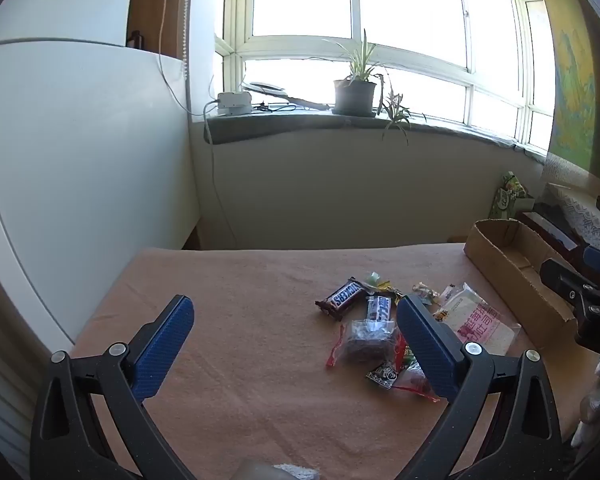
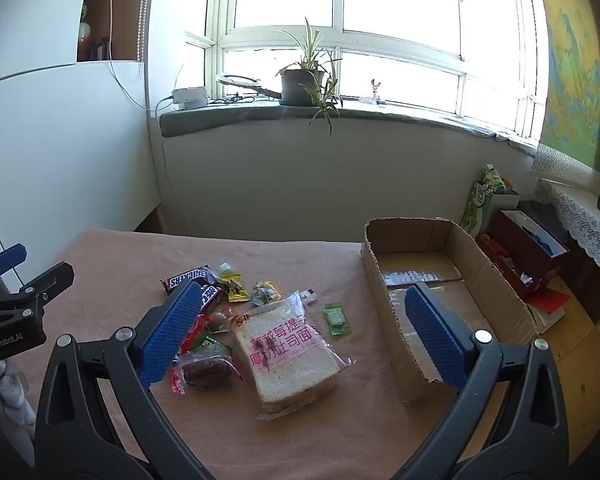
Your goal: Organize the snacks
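Several snacks lie in a loose pile on a pink-clothed table [image 2: 100, 264]. A Snickers bar [image 1: 342, 297] [image 2: 188, 277] is at the far side. A bagged bread slice [image 2: 288, 356] [image 1: 476, 320] with red print lies nearest the open cardboard box [image 2: 452, 276] [image 1: 512, 268]. A dark brownie in clear wrap [image 1: 368, 338] [image 2: 206, 368] and a green candy [image 2: 336, 318] lie around it. My left gripper [image 1: 296, 344] is open and empty, above the table left of the pile. My right gripper [image 2: 304, 332] is open and empty, hovering over the bread.
The box stands at the table's right edge, holding nothing I can see. A red box [image 2: 528, 256] and a green bag [image 2: 484, 200] sit on the floor beyond it. A windowsill with a potted plant [image 2: 300, 80] runs behind.
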`<state>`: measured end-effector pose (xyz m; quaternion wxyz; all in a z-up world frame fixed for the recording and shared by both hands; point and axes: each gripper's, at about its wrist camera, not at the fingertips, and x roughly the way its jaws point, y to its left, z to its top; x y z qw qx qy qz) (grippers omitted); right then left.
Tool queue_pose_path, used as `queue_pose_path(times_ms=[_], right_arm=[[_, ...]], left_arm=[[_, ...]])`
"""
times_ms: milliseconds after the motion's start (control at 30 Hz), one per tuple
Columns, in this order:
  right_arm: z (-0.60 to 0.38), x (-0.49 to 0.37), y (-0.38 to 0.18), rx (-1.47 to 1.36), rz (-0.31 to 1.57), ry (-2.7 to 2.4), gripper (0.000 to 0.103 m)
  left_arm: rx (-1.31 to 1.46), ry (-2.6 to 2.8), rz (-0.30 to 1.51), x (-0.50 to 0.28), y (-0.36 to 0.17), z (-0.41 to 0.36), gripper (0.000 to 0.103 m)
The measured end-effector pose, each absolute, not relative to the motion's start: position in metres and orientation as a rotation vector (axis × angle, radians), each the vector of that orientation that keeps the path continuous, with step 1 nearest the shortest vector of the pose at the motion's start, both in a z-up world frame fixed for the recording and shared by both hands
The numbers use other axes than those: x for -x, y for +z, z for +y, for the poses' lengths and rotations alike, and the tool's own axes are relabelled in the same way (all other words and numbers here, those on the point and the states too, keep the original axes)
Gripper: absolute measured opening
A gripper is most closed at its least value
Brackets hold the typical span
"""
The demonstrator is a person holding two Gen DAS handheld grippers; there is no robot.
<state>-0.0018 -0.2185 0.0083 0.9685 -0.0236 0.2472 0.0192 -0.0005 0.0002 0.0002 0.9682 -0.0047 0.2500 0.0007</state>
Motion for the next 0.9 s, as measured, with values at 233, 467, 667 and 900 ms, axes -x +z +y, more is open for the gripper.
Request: queue_pose_path(times_ms=[233,467,667,900], right_arm=[[-0.218,0.002,0.011,0.059,0.496,0.036,0.103],[-0.212,0.005,0.016,0.073,0.479,0.022,0.103],[-0.216,0.004,0.015,0.07,0.48,0.021,0.103],[-0.215,0.004,0.015,0.071,0.478,0.019,0.103]], left_arm=[[0.041,-0.016,0.518,-0.004,0.001,0.012,0.101],[0.023,0.006,0.506,0.0,0.002,0.001,0.101],[0.034,0.008,0.503,0.0,0.003,0.004,0.101],[0.035,0.003,0.502,0.001,0.005,0.004,0.101]])
